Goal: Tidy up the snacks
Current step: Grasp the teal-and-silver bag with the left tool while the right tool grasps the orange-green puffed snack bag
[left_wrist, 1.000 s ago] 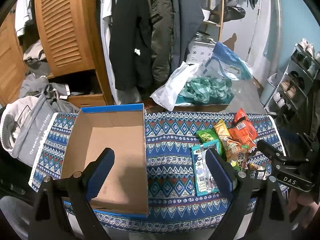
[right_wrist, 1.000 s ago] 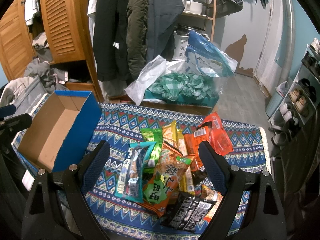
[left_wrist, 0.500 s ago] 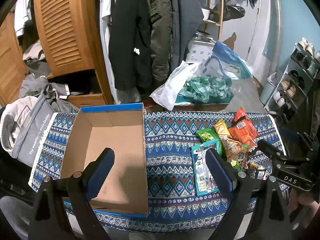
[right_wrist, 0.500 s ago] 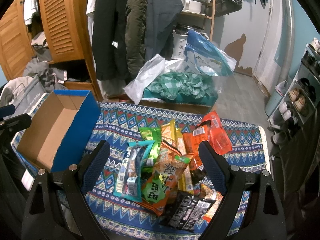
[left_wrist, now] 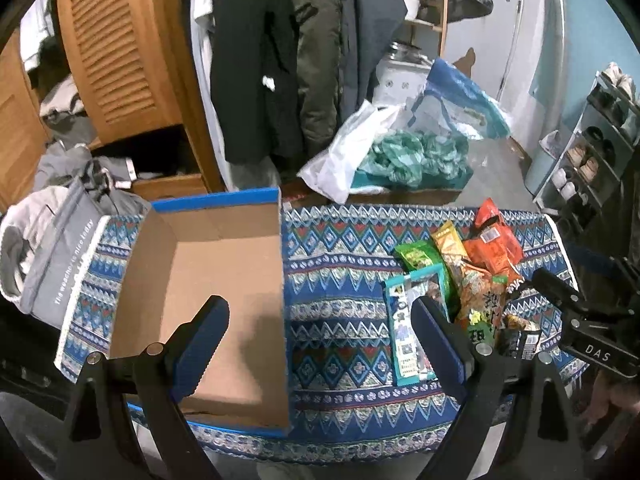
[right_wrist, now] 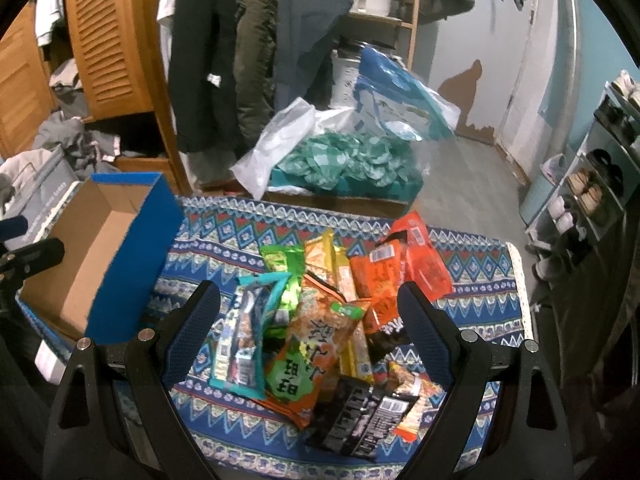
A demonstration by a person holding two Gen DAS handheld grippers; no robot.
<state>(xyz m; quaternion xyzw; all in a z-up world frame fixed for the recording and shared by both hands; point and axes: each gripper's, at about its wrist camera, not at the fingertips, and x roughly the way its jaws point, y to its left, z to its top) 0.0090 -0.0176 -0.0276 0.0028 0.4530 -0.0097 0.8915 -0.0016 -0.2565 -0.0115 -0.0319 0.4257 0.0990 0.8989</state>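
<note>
Overlapping snack packets (right_wrist: 320, 320), lower ones hidden

Home hallway: hung coats (right_wrist: 256, 52), shoe rack (right_wrist: 600, 184).

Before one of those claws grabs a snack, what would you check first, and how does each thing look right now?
1. Cardboard box open, nothing inside: ok.
2. Right gripper open, holding nothing: ok.
3. Left gripper open, holding nothing: ok.
4. Snack pile lies between the right gripper's fingers: ok.
5. Packets lie separately for a single pick: not ok, they overlap.
6. Teal packet on the box side is free on top: ok.
</note>
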